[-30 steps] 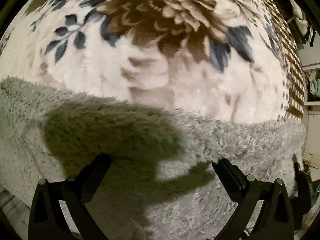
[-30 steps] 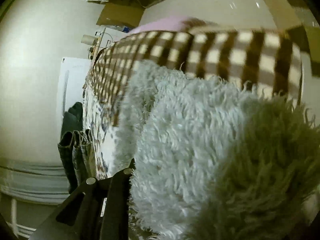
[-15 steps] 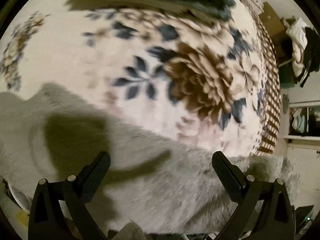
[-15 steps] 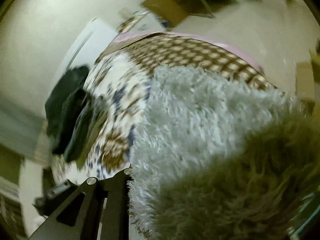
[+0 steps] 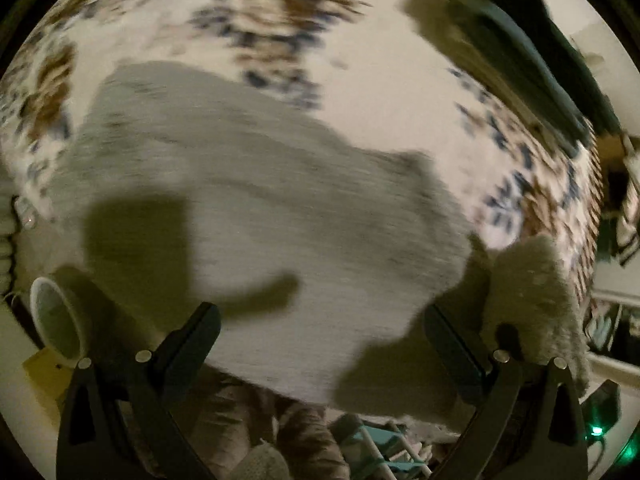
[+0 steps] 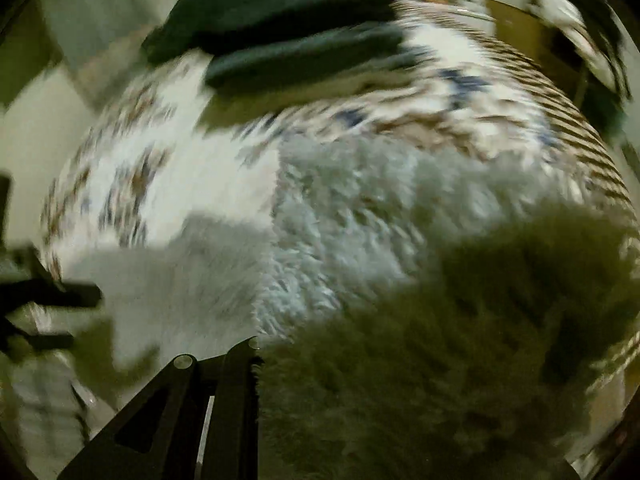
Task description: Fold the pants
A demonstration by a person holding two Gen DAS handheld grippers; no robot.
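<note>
Grey fluffy pants lie on the floral blanket, blurred by motion. My left gripper hovers over their near edge, open, with nothing between its fingers. At the right of that view one end of the pants is lifted off the bed. In the right wrist view my right gripper is shut on that fluffy fabric, which bulges out and hides the right finger. Only the left finger shows.
A pile of dark folded clothes sits at the far side of the blanket. A white cup-like cylinder lies off the bed's near left edge. A brown checked border runs along the blanket's right side.
Both views have swung across the bed and the dark pile has come into sight. The right gripper has carried its end of the pants along. The left gripper has stayed open.
</note>
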